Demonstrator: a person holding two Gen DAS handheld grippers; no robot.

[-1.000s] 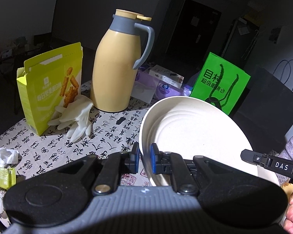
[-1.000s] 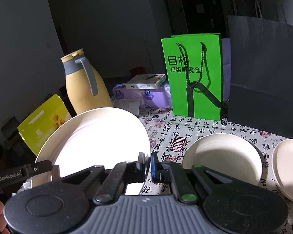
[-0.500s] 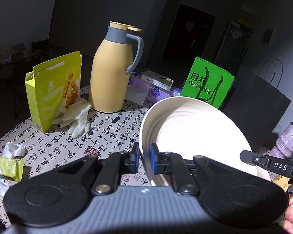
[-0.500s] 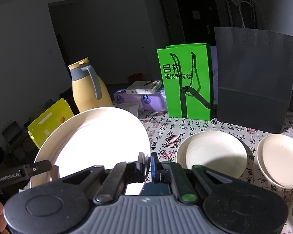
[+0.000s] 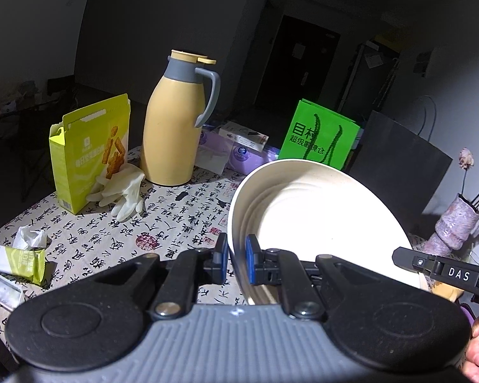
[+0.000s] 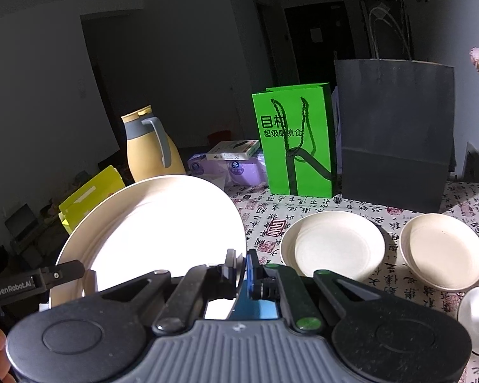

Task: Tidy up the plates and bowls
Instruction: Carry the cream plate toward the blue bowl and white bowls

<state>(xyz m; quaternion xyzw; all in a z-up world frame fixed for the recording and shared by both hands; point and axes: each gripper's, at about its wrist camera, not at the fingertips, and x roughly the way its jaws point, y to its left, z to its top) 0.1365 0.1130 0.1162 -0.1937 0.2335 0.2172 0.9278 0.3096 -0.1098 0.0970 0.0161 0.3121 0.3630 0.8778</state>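
Observation:
A large cream plate (image 5: 319,217) hangs above the table, carried between both grippers. My left gripper (image 5: 237,257) is shut on its left rim, and my right gripper (image 6: 239,263) is shut on its right rim; the same large plate (image 6: 156,226) fills the left of the right wrist view. On the table to the right lie a smaller cream plate (image 6: 333,244), a cream bowl (image 6: 444,252) beside it, and a small white bowl (image 6: 477,322) at the edge. The right gripper's side bar (image 5: 444,271) shows in the left wrist view.
A yellow thermos jug (image 5: 175,121), a yellow snack box (image 5: 89,153), white gloves (image 5: 124,191) and wrappers (image 5: 19,258) sit on the left of the calligraphy tablecloth (image 5: 175,217). Behind stand a green bag (image 6: 295,140), a black bag (image 6: 396,131), tissue packs (image 6: 239,166) and a purple vase (image 5: 453,226).
Both grippers have drawn back and risen with the large plate, so the jug and bags look smaller. The smaller plate, the cream bowl and the white bowl have come into the right wrist view.

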